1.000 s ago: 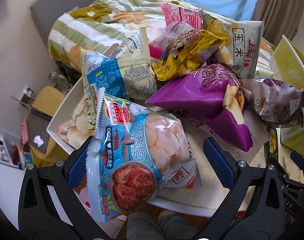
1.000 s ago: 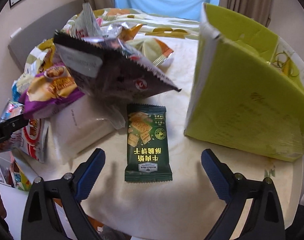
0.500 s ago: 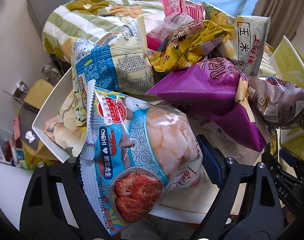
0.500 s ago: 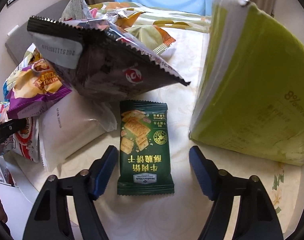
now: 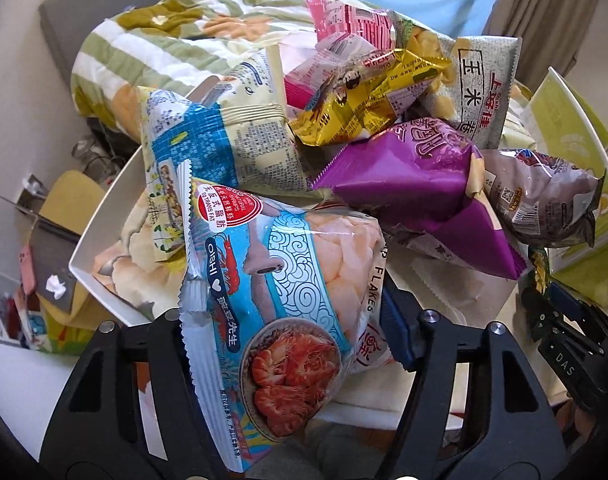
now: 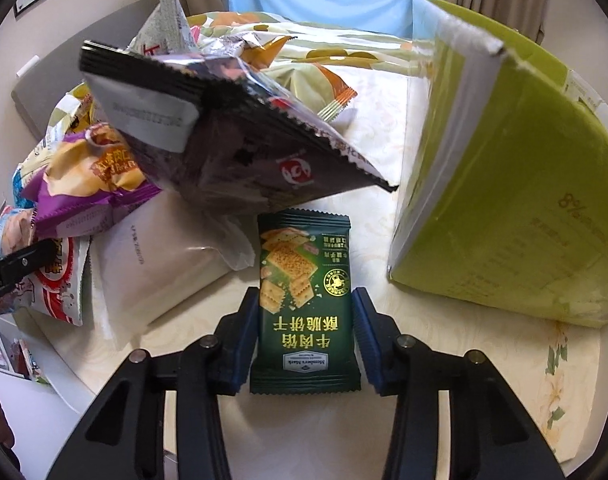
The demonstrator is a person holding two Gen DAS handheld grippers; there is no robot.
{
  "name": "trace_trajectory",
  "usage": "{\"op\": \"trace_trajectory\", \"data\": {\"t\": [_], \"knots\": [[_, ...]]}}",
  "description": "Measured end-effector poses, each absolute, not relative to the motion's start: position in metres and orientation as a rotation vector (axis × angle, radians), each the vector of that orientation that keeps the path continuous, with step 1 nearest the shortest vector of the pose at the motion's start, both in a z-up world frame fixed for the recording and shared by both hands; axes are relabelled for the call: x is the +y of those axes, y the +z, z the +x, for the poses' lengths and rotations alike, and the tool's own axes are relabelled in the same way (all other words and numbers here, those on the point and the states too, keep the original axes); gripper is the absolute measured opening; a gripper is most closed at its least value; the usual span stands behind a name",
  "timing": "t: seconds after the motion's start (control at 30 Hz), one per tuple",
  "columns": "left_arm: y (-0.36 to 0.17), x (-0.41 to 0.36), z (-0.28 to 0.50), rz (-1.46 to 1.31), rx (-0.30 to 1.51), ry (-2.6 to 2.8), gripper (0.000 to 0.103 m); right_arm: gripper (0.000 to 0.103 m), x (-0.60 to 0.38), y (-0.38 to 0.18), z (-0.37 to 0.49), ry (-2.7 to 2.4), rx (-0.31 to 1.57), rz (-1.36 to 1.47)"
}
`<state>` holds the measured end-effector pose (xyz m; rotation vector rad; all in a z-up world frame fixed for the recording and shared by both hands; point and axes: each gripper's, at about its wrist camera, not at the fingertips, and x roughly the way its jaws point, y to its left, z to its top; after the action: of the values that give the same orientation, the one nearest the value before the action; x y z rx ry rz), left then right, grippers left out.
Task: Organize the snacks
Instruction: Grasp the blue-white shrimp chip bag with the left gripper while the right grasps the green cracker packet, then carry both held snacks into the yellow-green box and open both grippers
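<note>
My left gripper (image 5: 292, 320) is shut on a blue prawn-cracker bag (image 5: 280, 304), its fingers pressing both sides; the left finger is hidden behind the bag. The bag lies at the front of a pile of snack bags on the table. My right gripper (image 6: 306, 316) has closed around a small dark green cracker packet (image 6: 304, 300) lying flat on the cream table (image 6: 424, 400); both blue pads touch its long edges.
A purple chip bag (image 5: 416, 184), yellow bag (image 5: 364, 108), grey bag (image 5: 544, 200) and white tray (image 5: 100, 240) crowd the left view. A dark bag (image 6: 232, 140) overhangs the packet. A green carton (image 6: 504, 200) stands at the right, a white pouch (image 6: 164, 264) at the left.
Both grippers went from wide open to closed: the left onto the prawn-cracker bag, the right onto the green packet. Both moved forward toward their items.
</note>
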<state>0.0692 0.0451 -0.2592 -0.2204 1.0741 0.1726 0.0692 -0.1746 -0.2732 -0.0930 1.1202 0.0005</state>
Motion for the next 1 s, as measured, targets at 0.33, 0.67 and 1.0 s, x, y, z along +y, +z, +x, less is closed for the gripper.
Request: {"op": "trace_trajectory", "data": {"t": [0.33,0.67,1.0], "knots": [[-0.234,0.054,0.052,-0.202,1.066,0.104,0.063,0.042,-0.174,-0.259,0.06,-0.078,1.119,-0.041],[-0.184,0.049,0.038,-0.141,1.011,-0.007,0.063,0.042,-0.162,-0.22,0.036,-0.133,1.063,0.008],[-0.123,0.012,0.059,-0.073,0.882,-0.132,0.064,0.042,-0.168,-0.146,0.02,-0.157,0.964,0.029]]}}
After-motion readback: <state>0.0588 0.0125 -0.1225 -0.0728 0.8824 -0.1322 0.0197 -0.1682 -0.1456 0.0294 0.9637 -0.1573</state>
